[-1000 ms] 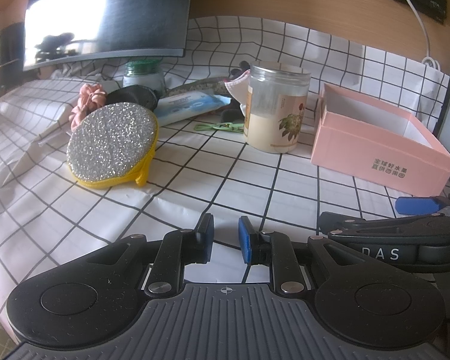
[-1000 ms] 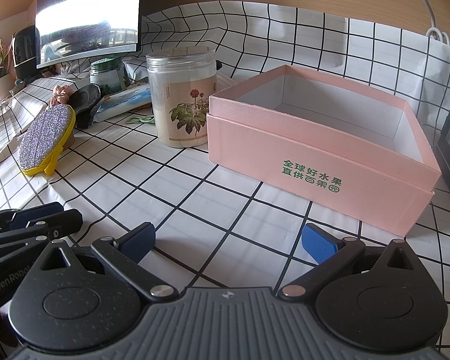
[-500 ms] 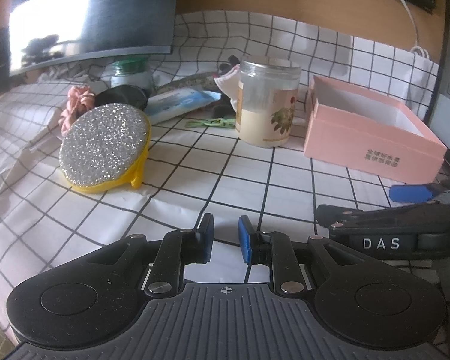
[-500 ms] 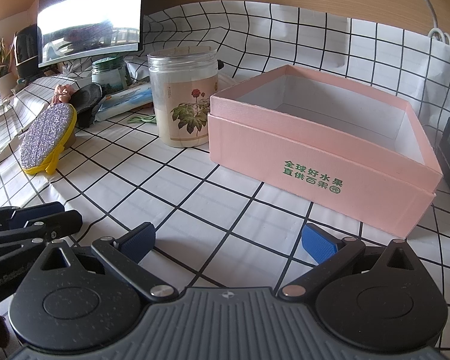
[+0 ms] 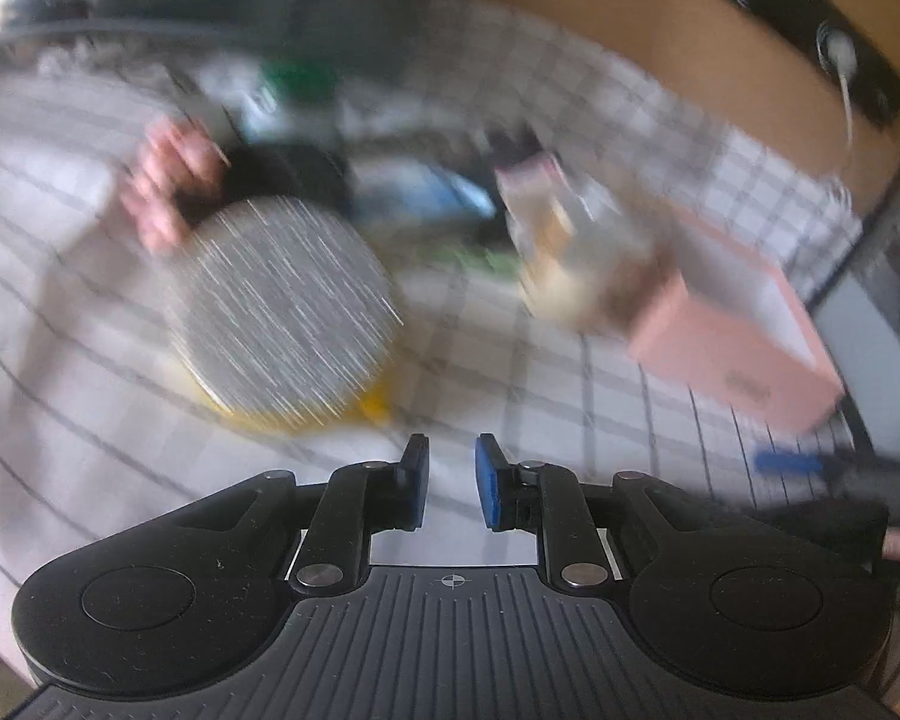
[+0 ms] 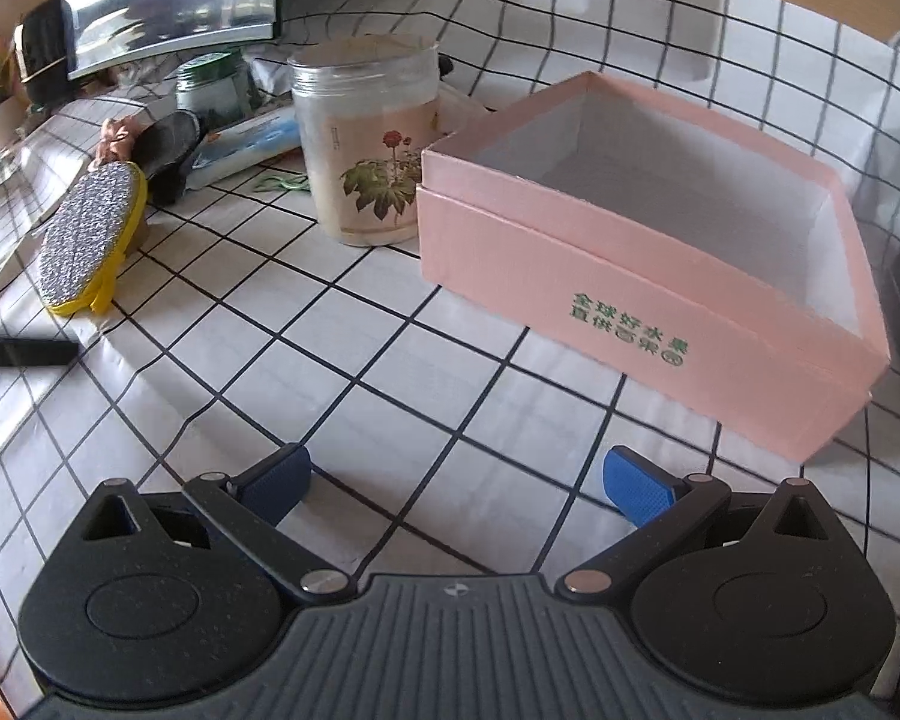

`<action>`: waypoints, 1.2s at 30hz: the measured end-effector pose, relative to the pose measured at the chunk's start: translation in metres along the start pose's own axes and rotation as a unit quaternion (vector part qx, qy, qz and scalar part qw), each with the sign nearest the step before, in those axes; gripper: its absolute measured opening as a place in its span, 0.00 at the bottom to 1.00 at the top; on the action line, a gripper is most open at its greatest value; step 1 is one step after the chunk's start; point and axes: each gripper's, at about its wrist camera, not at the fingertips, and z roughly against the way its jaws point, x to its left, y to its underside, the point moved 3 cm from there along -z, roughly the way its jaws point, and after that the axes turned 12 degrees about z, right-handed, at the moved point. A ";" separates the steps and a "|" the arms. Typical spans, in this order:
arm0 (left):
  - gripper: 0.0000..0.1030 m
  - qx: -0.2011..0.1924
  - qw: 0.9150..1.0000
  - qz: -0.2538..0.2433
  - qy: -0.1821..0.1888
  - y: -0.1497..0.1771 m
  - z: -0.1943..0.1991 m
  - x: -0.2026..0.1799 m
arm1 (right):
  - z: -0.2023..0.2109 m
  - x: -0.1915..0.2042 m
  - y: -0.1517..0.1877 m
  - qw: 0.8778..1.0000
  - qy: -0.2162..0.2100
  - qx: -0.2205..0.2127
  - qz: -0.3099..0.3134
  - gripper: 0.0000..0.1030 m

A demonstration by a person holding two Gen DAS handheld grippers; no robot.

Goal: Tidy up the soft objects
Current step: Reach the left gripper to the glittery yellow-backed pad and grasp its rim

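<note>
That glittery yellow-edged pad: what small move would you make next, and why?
Probably carry the left gripper forward to the pad and spread it wider. It holds nothing, its gap is narrow, and the pink box is empty.

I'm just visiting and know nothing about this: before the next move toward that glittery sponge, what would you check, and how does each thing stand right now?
1. Left tool holds nothing: ok; its pads stand a narrow gap apart.
2. Right tool open and holding nothing: ok.
3. Glittery sponge free to reach: ok; it lies on the checked cloth, nothing on top of it.
4. Pink box ready to receive: ok; no lid on it, nothing visible inside.
5. Jar out of the way: cannot tell; it stands right beside the box.
6. Left camera view sharp: not ok; blurred.
</note>
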 end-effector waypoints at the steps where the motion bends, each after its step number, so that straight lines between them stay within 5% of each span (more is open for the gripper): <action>1: 0.19 -0.011 1.000 -0.002 -0.004 -0.011 0.004 0.010 | 0.001 0.001 0.000 1.000 0.001 0.005 -0.003 1.00; 7: 0.19 -0.015 1.000 -0.008 -0.016 -0.072 0.002 0.066 | 0.005 0.028 -0.021 0.999 -0.009 0.034 0.002 1.00; 12: 0.19 0.017 1.000 -0.002 0.017 -0.099 -0.012 0.100 | 0.017 0.085 -0.088 0.999 -0.025 -0.043 0.022 0.99; 17: 0.19 0.072 0.994 0.016 0.079 -0.110 -0.035 0.119 | -0.017 0.134 -0.137 0.999 -0.019 -0.033 0.037 0.70; 19: 0.21 0.088 0.992 0.009 0.091 -0.113 -0.044 0.121 | -0.038 0.142 -0.140 0.999 -0.006 -0.006 0.050 0.47; 25: 0.21 0.099 0.986 -0.008 0.136 -0.117 -0.049 0.120 | -0.054 0.139 -0.135 0.999 -0.007 0.016 0.037 0.46; 32: 0.22 0.143 0.973 0.044 0.176 -0.115 -0.047 0.116 | -0.059 0.143 -0.132 0.998 -0.021 0.018 0.059 0.46; 36: 0.30 0.151 0.979 0.044 0.129 -0.107 -0.057 0.105 | -0.056 0.147 -0.125 0.997 -0.027 0.005 0.076 0.46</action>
